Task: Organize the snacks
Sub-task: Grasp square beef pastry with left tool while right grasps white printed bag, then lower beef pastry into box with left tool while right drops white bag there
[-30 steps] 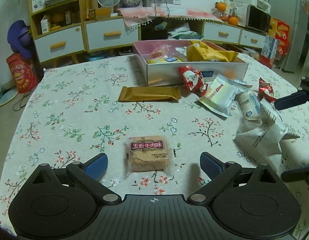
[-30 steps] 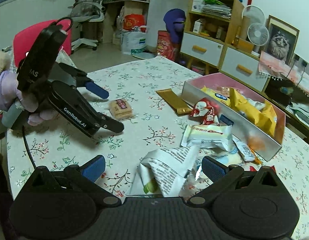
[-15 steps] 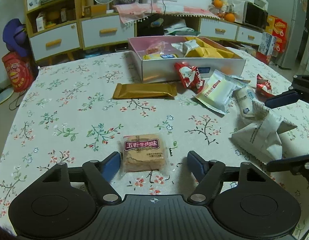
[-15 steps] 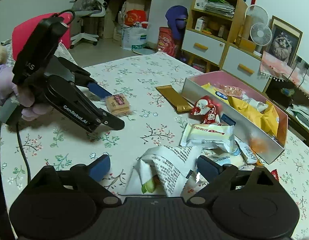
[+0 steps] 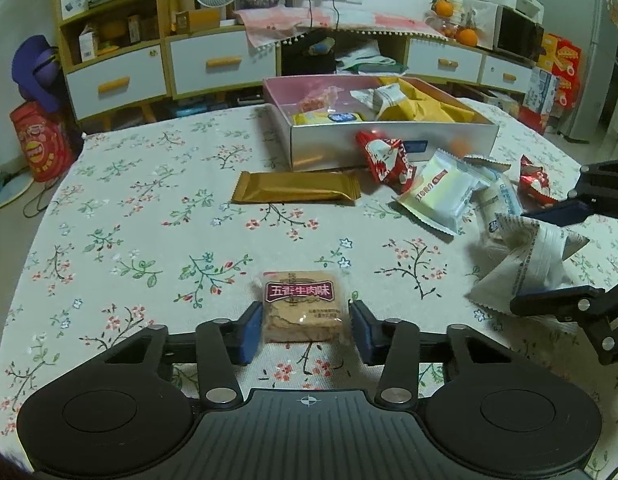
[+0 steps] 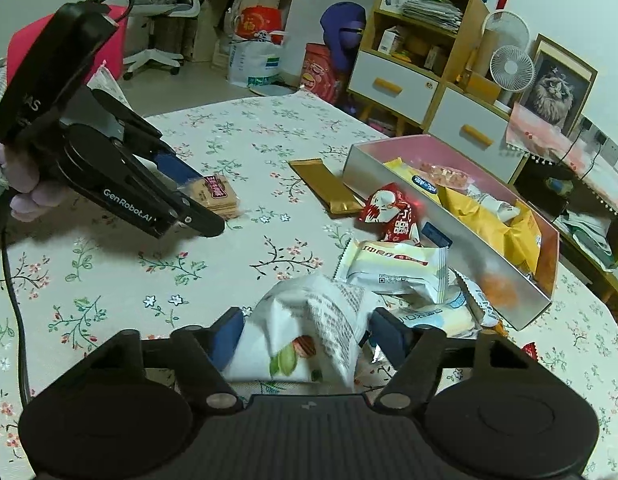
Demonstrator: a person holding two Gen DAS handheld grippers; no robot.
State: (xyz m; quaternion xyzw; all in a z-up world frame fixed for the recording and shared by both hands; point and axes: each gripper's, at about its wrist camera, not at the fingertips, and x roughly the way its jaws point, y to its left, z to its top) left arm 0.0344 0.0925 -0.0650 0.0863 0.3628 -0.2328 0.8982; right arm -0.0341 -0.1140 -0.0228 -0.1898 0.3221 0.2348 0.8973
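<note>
My left gripper (image 5: 304, 330) is shut on a brown square beef snack packet (image 5: 302, 306) lying on the floral tablecloth; it also shows in the right wrist view (image 6: 218, 196). My right gripper (image 6: 305, 340) is shut on a white crinkled snack bag (image 6: 309, 328), seen in the left wrist view (image 5: 525, 264) at the right. A silver box with pink lining (image 5: 389, 144) holds several snacks at the table's far side.
Loose on the cloth lie a gold bar wrapper (image 5: 295, 188), a red packet (image 5: 389, 160), a white pillow packet (image 5: 441, 196) and another red packet (image 5: 535, 182). Drawers and shelves stand behind the table. The left table edge (image 5: 41, 216) curves away.
Both grippers' jaws have closed: the left onto the beef snack packet, the right onto the white bag. The left gripper has moved slightly forward around the packet.
</note>
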